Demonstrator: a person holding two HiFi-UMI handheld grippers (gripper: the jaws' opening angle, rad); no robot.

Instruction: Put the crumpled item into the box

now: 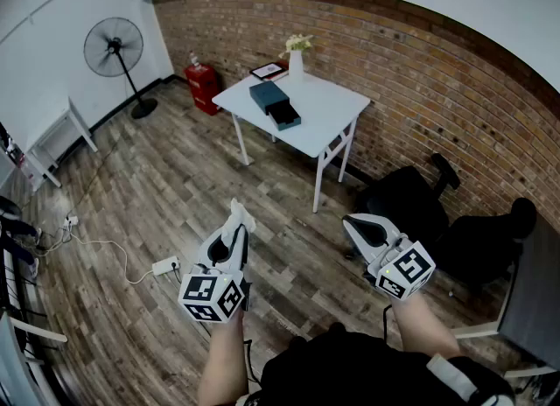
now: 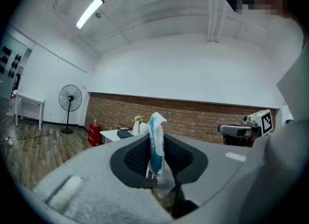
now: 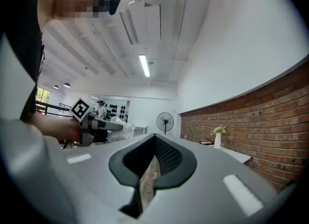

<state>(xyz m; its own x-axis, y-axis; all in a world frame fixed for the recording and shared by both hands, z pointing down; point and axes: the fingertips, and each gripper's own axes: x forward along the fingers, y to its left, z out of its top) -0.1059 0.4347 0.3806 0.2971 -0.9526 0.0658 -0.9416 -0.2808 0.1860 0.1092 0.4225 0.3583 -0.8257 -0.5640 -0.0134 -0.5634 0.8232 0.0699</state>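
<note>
The crumpled item [image 1: 238,217], a white wad with blue marks, sticks up from my left gripper [image 1: 234,236], which is shut on it and held level over the floor. In the left gripper view the crumpled item [image 2: 156,143] is pinched between the dark pads. The box [image 1: 274,102], dark and open, lies on the white table [image 1: 328,111] well ahead by the brick wall. My right gripper [image 1: 352,222] is beside the left at the same height, shut with nothing in it; in its own view my right gripper [image 3: 155,138] has its tips together.
A vase with flowers [image 1: 297,59] and a framed tablet [image 1: 268,70] share the table. A standing fan [image 1: 115,50] and a red object [image 1: 203,85] are at the far left wall. Black chairs [image 1: 411,203] stand to the right. A power strip [image 1: 164,266] lies on the wood floor.
</note>
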